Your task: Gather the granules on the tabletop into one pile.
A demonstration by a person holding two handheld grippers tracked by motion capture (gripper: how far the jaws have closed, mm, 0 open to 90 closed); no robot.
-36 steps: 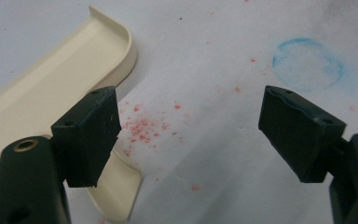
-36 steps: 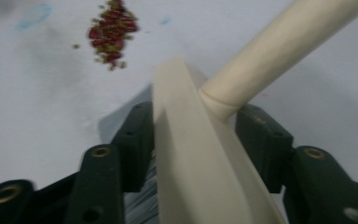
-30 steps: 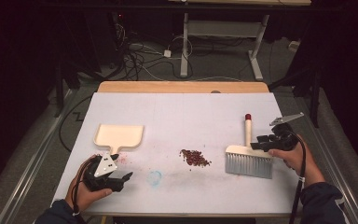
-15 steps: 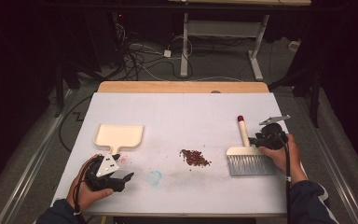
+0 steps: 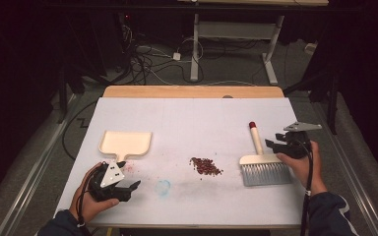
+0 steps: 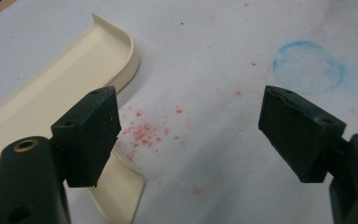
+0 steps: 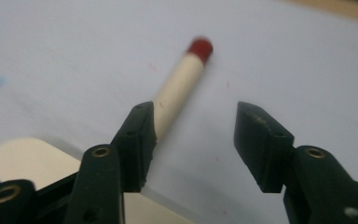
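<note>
Our right tongs (image 7: 196, 140) just spread w/ nothing between, beside the cream red-tipped brush handle (image 7: 179, 91); left tongs (image 6: 191, 135) spread too.

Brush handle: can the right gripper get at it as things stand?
Probably yes. The right gripper is open beside the brush handle, which lies flat on the table with nothing between; its jaws have just been opening.

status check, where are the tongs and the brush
Right tongs just opened, beside brush handle, nothing gripped. Left tongs open near dustpan. Brush flat on table; beans piled between, path clear.
</note>
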